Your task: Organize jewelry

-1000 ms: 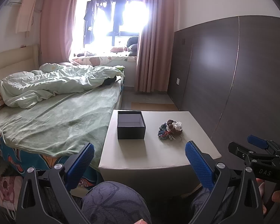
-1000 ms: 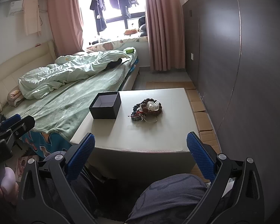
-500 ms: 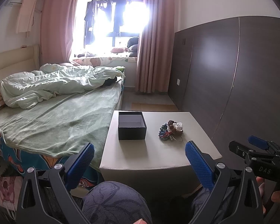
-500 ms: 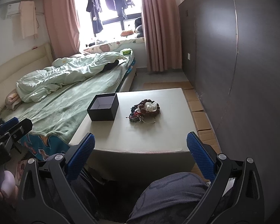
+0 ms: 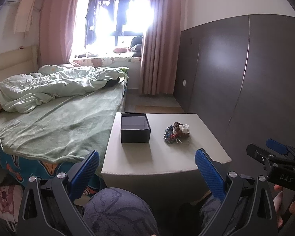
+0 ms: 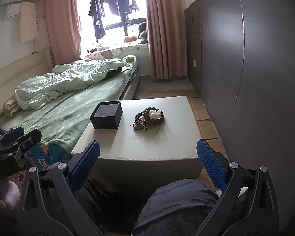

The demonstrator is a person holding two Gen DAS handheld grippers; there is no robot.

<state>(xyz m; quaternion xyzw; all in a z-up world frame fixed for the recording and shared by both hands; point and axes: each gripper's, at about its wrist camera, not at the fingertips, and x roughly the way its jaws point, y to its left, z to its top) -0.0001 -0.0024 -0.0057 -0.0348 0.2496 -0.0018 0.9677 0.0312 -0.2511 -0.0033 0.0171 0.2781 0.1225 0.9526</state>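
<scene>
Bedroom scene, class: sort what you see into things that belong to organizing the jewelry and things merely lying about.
Belongs to the job:
- jewelry pile on the white table
- open black box, empty inside
- left claw and right claw, both open

Just lying about:
- bed with rumpled duvet
- hanging clothes at the window
- pink curtains

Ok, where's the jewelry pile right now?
In both views the jewelry pile lies on the white table, right of the open black box, apart from it.

Your right tongs [image 6: 148, 160] gape wide before the near edge of the table [image 6: 167, 145], where the open black box [image 6: 106, 117] sits just left of the jewelry pile [image 6: 149, 118], apart.
</scene>
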